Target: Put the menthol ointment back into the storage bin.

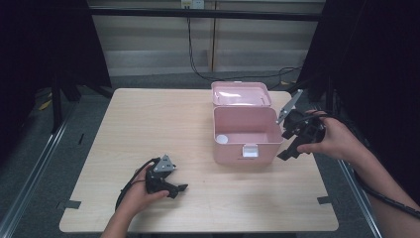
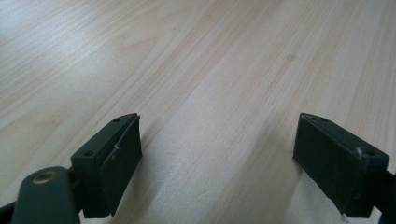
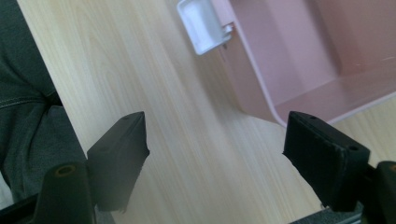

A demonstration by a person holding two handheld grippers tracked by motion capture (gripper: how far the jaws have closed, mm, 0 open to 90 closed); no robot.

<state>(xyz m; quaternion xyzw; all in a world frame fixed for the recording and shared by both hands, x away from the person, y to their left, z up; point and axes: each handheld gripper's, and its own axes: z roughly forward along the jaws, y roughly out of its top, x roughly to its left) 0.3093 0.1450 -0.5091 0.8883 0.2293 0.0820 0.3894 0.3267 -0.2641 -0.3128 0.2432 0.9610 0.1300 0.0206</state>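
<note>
A pink box point(image 1: 246, 134) stands open on the bench point(image 1: 148, 129), right of its middle, its lid point(image 1: 240, 94) tipped back so the inside is reachable from above. A small white round thing point(image 1: 222, 139) lies in the near left corner of the box, and the white latch point(image 1: 250, 150) hangs loose on the front wall. The right gripper point(image 1: 292, 141) hovers just beside the box's right end, fingers point(image 3: 119, 158) spread wide and holding nothing, probably placed to work on the box. The left gripper point(image 1: 171, 186) rests low over bare wood, well apart from the box, its fingers point(image 2: 109, 161) also wide apart and empty, seemingly idle.
</note>
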